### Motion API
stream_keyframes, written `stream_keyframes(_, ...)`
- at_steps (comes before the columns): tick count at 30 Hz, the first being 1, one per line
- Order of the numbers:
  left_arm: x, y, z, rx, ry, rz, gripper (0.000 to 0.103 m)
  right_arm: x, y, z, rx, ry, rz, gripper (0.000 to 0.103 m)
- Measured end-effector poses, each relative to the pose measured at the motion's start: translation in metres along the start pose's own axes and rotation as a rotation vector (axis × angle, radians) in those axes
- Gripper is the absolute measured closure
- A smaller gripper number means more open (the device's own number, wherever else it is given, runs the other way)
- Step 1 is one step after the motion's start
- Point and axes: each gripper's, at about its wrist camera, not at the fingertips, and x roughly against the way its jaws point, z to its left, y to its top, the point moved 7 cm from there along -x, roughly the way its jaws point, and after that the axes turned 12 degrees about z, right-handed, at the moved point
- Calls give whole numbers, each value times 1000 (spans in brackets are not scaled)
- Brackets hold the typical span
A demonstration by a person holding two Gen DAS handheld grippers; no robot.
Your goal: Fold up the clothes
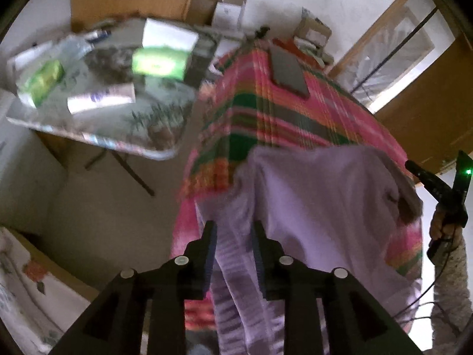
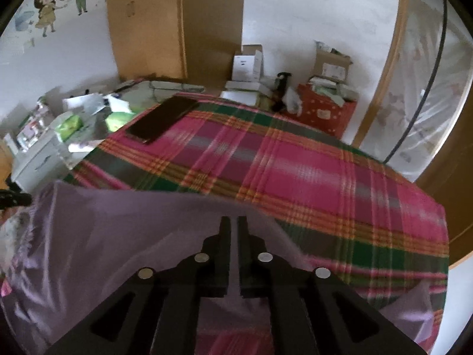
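A lilac garment (image 1: 319,207) lies spread at the near end of a bed under a pink and green plaid sheet (image 1: 266,112), with part of it hanging over the edge. My left gripper (image 1: 233,227) is open, its fingers on either side of a hanging lilac fold without pressing it. In the right wrist view the lilac garment (image 2: 118,236) fills the lower left. My right gripper (image 2: 234,222) is over its far edge with only a thin slit between the jaws. From the left wrist view, the right gripper (image 1: 414,168), held in a hand, appears clear of the cloth.
A dark phone (image 2: 162,121) lies flat on the plaid sheet (image 2: 295,162) near the far end. A small table (image 1: 103,124) crowded with boxes and tubes stands left of the bed. Cardboard boxes and a red box (image 2: 325,112) sit against the far wall.
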Motion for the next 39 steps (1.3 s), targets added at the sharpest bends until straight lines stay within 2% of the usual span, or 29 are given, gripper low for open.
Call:
stream_keyframes(4,-1,-9,-8,11,4,-13,78,15,-27,-7,-37,41,-2,96)
stream_keyframes(7,10,-10,-23,-18,29,-71,78,28,-49,-26,-83,18,-9,95)
stream_keyframes(9,16,-11,-42,-57,31,-104,78,38,-65,-42,-124,11,-22,95)
stream_keyframes(12,17,-17,-84,-168,38,-131,78,49,-86,-63,-180,2,-36,94)
stream_keyframes(15,4,-28,-130,-284,10,-103,78,52,-110,-82,-245,-4,-26,94)
stream_keyframes(20,-38,-58,-226,-547,-43,-9,78,41,-144,-94,-315,19,12,94)
stream_keyframes(22,-54,-66,-254,-604,-50,15,78,37,-152,-94,-326,35,23,93)
stream_keyframes(24,-71,-68,-270,-638,-27,35,78,33,-159,-92,-331,49,33,93)
stream_keyframes(27,-93,-69,-282,-655,53,51,78,30,-163,-89,-326,70,35,93)
stream_keyframes(30,-103,-69,-284,-664,86,62,78,31,-167,-88,-322,83,31,92)
stream_keyframes(32,-109,-64,-283,-643,96,74,77,30,-168,-87,-321,89,27,91)
stream_keyframes(39,-121,-49,-277,-583,212,55,77,30,-171,-89,-317,105,11,91)
